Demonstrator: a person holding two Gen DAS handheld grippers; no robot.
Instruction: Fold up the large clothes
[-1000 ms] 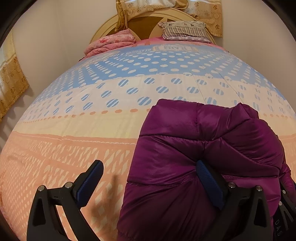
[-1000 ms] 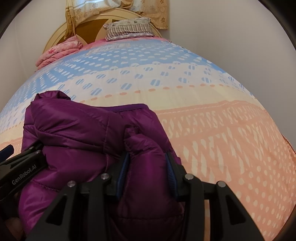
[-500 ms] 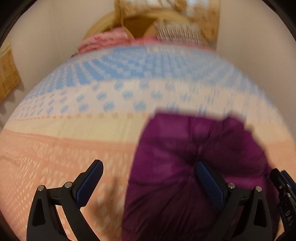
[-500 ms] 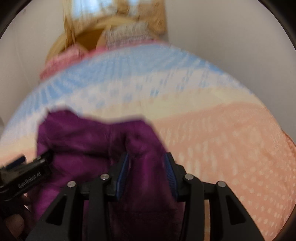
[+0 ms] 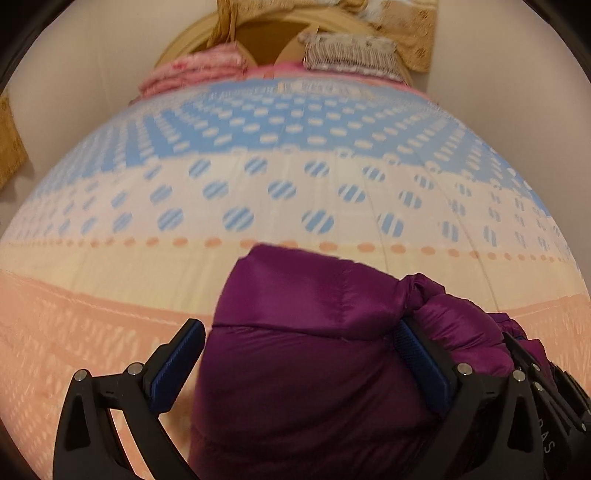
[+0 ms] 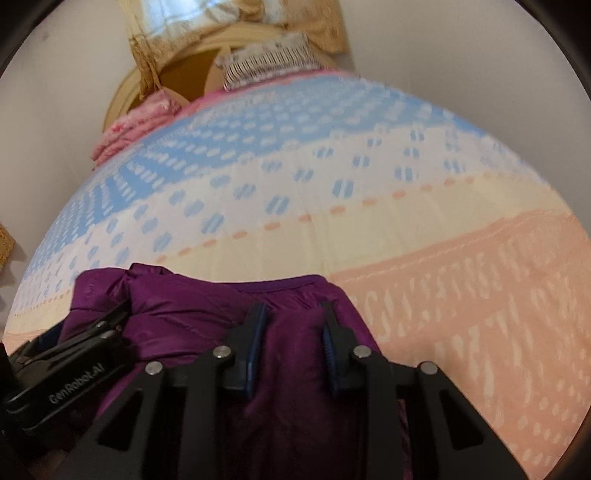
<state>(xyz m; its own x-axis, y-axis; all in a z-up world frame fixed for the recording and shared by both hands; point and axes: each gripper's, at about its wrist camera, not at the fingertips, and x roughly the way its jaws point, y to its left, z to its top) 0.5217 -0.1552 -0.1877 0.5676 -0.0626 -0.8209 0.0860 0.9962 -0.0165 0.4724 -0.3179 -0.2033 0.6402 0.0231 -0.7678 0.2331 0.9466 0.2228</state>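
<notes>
**Left tongs** (image 5: 299, 363): jaws wide apart. The puffy body of the jacket bulges between them; the right pad touches the fabric, while the left pad stands clear over the bedspread. Nothing clamped. Judged: placed to steady or gather the bulk, not to carry it.

**Purple quilted jacket** (image 5: 314, 354): bunched into a thick bundle on the peach band of the bed (image 5: 92, 332), toward its foot edge and well away from the head end. Slick, padded shell; likely to spring open unless pinned.

**Right tongs** (image 6: 293, 332): jaws narrow and closing, with a raised ridge of jacket fabric pressed between the blue pads. Judged: this pinch holds the fold in place so that the bundle can be shifted or doubled over.

**Pink folded bedding** (image 5: 195, 70): at the head edge, left corner.

**Striped pillow** (image 5: 351, 51): at the head edge, against the headboard (image 5: 258, 33).
</notes>
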